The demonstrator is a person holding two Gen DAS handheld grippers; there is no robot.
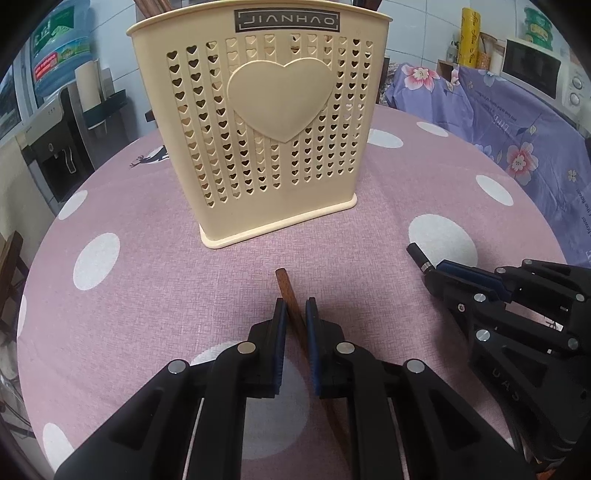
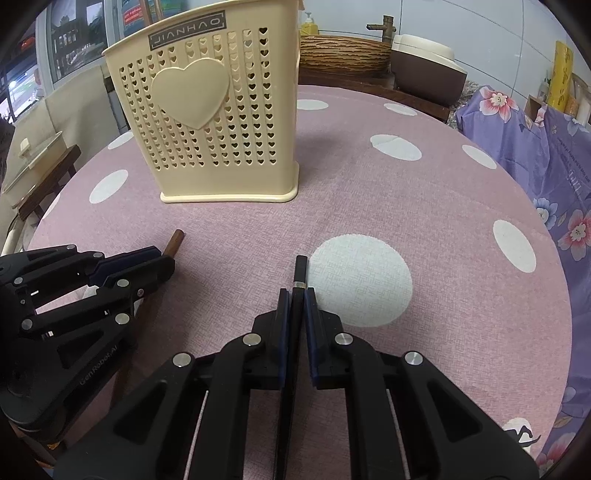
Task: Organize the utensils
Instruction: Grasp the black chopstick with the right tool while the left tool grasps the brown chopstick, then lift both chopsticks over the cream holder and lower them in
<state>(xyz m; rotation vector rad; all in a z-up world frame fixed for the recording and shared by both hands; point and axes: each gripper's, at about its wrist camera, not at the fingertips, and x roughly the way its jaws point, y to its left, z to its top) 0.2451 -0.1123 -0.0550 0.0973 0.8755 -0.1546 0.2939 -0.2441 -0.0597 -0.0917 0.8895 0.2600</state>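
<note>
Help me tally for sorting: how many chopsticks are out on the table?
2: a brown chopstick in the left gripper, a black chopstick in the right gripper. More stand in the holder, mostly hidden.

You have a round table in a pink polka-dot cloth (image 1: 147, 221), white tiled walls (image 2: 480, 29), a water dispenser (image 1: 55, 155) left, and a microwave (image 1: 539, 70) on purple floral fabric (image 1: 517, 129) right.
</note>
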